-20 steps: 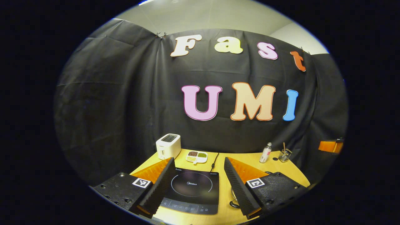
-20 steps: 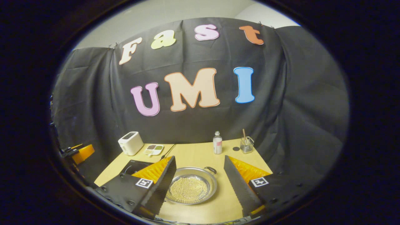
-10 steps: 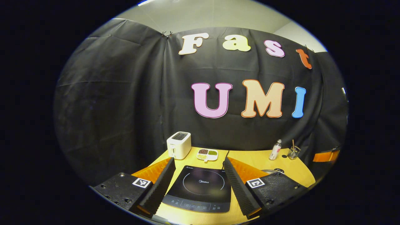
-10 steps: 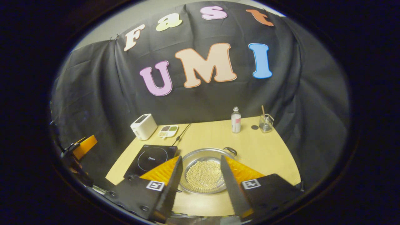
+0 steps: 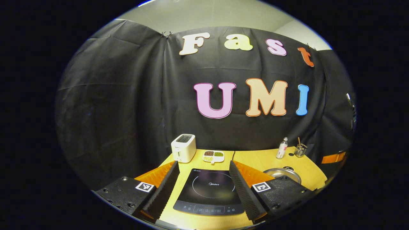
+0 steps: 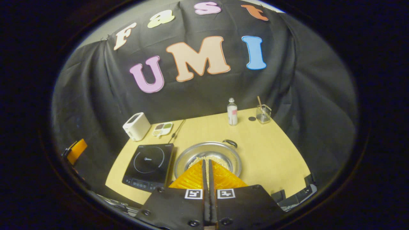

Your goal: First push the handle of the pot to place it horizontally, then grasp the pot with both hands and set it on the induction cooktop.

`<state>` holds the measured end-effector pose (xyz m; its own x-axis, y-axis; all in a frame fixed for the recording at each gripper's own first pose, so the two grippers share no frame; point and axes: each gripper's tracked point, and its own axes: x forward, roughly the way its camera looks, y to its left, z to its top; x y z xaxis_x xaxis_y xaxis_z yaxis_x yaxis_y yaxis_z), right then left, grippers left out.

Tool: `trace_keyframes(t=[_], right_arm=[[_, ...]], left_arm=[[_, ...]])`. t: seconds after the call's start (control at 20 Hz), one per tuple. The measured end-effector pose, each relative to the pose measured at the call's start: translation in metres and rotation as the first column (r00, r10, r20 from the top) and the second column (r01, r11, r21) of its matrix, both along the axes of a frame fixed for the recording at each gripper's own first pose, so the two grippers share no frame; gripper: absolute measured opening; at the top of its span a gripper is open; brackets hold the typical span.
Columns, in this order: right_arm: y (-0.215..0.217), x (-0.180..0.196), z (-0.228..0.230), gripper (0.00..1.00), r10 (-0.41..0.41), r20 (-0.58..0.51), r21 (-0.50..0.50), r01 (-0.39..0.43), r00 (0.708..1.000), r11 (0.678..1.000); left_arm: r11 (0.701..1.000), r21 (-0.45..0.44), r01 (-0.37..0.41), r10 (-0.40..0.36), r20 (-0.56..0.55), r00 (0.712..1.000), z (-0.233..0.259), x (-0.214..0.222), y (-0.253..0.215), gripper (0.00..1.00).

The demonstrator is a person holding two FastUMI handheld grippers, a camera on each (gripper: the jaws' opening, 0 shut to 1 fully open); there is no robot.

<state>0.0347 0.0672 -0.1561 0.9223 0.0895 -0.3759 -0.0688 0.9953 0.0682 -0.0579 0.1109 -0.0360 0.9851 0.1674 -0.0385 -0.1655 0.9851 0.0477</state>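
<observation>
Black cloth hangs behind a wooden table [image 6: 271, 150] that takes up the lower half of the right gripper view. At centre there sits the pot [image 6: 207, 158], a shallow metal pan with pale round beads inside and a dark handle [image 6: 230, 142] at its far right rim. Just left of it lies the cooktop [image 6: 148, 166], flat and dark. Along the far edge stand a toaster [image 6: 136, 126], a small divided dish [image 6: 162, 128], a bottle [image 6: 232, 111] and a glass holder [image 6: 263, 113].

The right gripper [image 6: 207, 163] is at bottom centre, its jaws pressed together with nothing between them, tips over the near part of the pot. At the left edge of that view the left gripper shows, small.

In the left gripper view, the left gripper [image 5: 203, 164] has its jaws spread wide and empty, framing the cooktop [image 5: 209, 191] at bottom centre. The pot [image 5: 282, 173] is at lower right, beside the right finger. The toaster [image 5: 183, 148] stands behind.
</observation>
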Motion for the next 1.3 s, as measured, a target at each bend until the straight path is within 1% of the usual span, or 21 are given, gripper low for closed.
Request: trace_keyframes(t=[0.1, 0.2, 0.25, 0.3, 0.35, 0.4, 0.5, 0.55, 0.6, 0.65, 0.8, 0.85, 0.95, 1.0, 1.05, 1.1, 1.15, 1.3], right_arm=[[0.000, -0.008, -0.020, 0.00, -0.020, -0.044, -0.008, 0.020, 0.999, 1.000], [0.001, -0.015, -0.042, 0.00, -0.032, -0.097, -0.007, 0.032, 0.995, 0.999], [0.004, -0.021, -0.055, 0.00, -0.031, -0.129, -0.005, 0.031, 0.991, 1.000], [0.008, -0.026, -0.066, 0.02, -0.028, -0.165, -0.006, 0.028, 0.986, 1.000], [0.011, -0.033, -0.080, 0.00, -0.032, -0.204, -0.014, 0.029, 0.979, 0.999], [0.010, -0.037, -0.092, 0.02, -0.042, -0.242, -0.031, 0.035, 0.969, 0.999], [0.013, -0.043, -0.115, 0.02, -0.049, -0.313, -0.056, 0.033, 0.948, 0.998], [0.019, -0.046, -0.130, 0.02, -0.043, -0.355, -0.059, 0.024, 0.934, 0.998], [0.025, -0.048, -0.143, 0.00, -0.035, -0.396, -0.056, 0.014, 0.918, 0.998], [0.032, -0.051, -0.153, 0.02, -0.023, -0.427, -0.052, 0.001, 0.904, 0.999], [0.049, -0.053, -0.183, 0.03, 0.007, -0.502, -0.069, -0.048, 0.865, 0.996], [0.052, -0.050, -0.191, 0.03, 0.008, -0.512, -0.077, -0.055, 0.859, 0.995], [0.059, -0.044, -0.203, 0.03, 0.004, -0.533, -0.091, -0.062, 0.846, 0.994], [0.063, -0.040, -0.207, 0.00, 0.003, -0.541, -0.094, -0.064, 0.841, 0.994], [0.066, -0.037, -0.214, 0.03, -0.001, -0.550, -0.102, -0.066, 0.835, 0.993], [0.068, -0.032, -0.218, 0.00, -0.011, -0.553, -0.112, -0.061, 0.833, 0.992], [0.069, -0.027, -0.222, 0.03, -0.022, -0.559, -0.124, -0.057, 0.829, 0.991], [0.070, -0.009, -0.230, 0.00, -0.047, -0.560, -0.153, -0.048, 0.827, 0.987]], left_arm=[[1.000, 0.004, 0.021, -0.021, -0.004, 1.000, -0.004, -0.002, 0.002, 0.92], [0.999, 0.017, 0.033, -0.033, -0.010, 0.999, -0.007, -0.004, 0.007, 0.96], [0.999, 0.021, 0.038, -0.038, -0.012, 0.999, -0.008, -0.006, 0.009, 0.96], [0.999, 0.021, 0.041, -0.041, -0.014, 0.999, -0.010, -0.007, 0.011, 0.96], [0.999, 0.016, 0.043, -0.043, -0.019, 0.999, -0.013, -0.009, 0.013, 0.96], [0.999, 0.006, 0.044, -0.044, -0.023, 0.999, -0.016, -0.010, 0.014, 0.92], [0.999, -0.021, 0.048, -0.049, -0.028, 0.998, -0.021, -0.014, 0.017, 0.92], [0.998, -0.030, 0.047, -0.048, -0.031, 0.998, -0.024, -0.016, 0.019, 0.92], [0.998, -0.035, 0.043, -0.044, -0.035, 0.998, -0.027, -0.018, 0.022, 0.92], [0.999, -0.033, 0.035, -0.037, -0.036, 0.999, -0.028, -0.020, 0.026, 0.92], [1.000, -0.025, 0.010, -0.010, -0.036, 0.999, -0.031, -0.026, 0.039, 0.92], [1.000, -0.030, 0.001, -0.003, -0.038, 0.999, -0.033, -0.028, 0.042, 0.96], [0.999, -0.046, -0.018, 0.016, -0.051, 0.999, -0.039, -0.030, 0.048, 0.96], [0.998, -0.054, -0.027, 0.024, -0.058, 0.998, -0.043, -0.032, 0.051, 0.96], [0.997, -0.062, -0.036, 0.032, -0.064, 0.997, -0.046, -0.033, 0.052, 0.92], [0.997, -0.070, -0.042, 0.038, -0.067, 0.997, -0.048, -0.035, 0.054, 0.92], [0.996, -0.079, -0.048, 0.043, -0.070, 0.997, -0.049, -0.035, 0.055, 0.92], [0.993, -0.101, -0.060, 0.051, -0.089, 0.995, -0.058, -0.037, 0.059, 0.92]])
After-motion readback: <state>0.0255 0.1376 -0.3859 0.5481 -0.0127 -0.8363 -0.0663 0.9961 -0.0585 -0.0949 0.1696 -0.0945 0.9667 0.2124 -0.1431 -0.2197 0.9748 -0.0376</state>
